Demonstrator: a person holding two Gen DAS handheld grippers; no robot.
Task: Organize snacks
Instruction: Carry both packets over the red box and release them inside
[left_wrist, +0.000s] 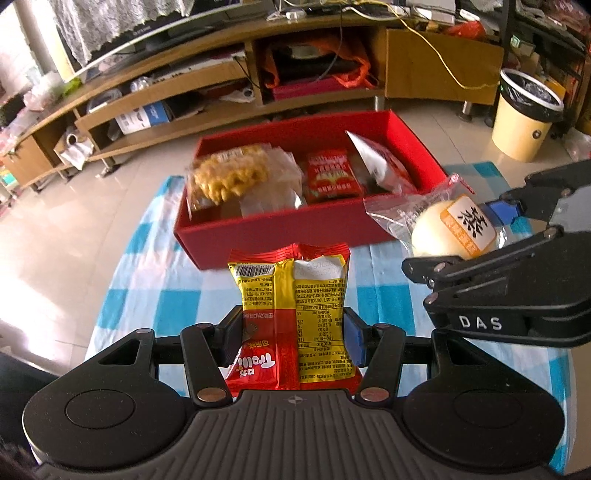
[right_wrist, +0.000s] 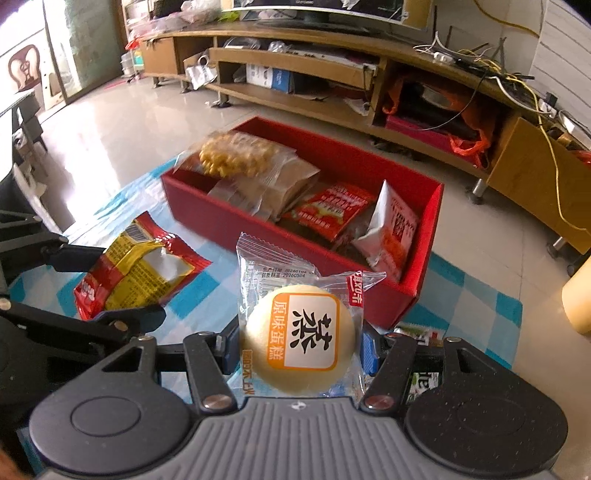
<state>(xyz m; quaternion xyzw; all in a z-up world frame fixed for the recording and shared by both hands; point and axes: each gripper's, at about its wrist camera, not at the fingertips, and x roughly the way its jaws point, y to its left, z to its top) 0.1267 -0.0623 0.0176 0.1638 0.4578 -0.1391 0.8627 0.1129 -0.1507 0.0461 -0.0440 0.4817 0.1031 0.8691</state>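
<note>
My left gripper (left_wrist: 293, 334) is shut on a red and yellow Trolli packet (left_wrist: 291, 314), held above the blue checked cloth (left_wrist: 147, 295). That packet (right_wrist: 140, 266) shows at the left of the right wrist view. My right gripper (right_wrist: 301, 349) is shut on a clear-wrapped steamed cake (right_wrist: 301, 339), a pale round bun with an orange label. The same cake (left_wrist: 454, 230) hangs at the right of the left wrist view. Ahead lies an open red box (left_wrist: 258, 229) (right_wrist: 218, 210) holding a yellow twisted snack bag (left_wrist: 229, 173), a red sachet (left_wrist: 332, 177) and a silver-white pouch (left_wrist: 376, 162).
The cloth covers a low surface on a tiled floor. A wooden TV stand (left_wrist: 221, 92) with cluttered shelves runs behind the box. A cream bin (left_wrist: 524, 114) with a black liner stands at the right. A green-printed packet (right_wrist: 421, 369) lies under my right gripper.
</note>
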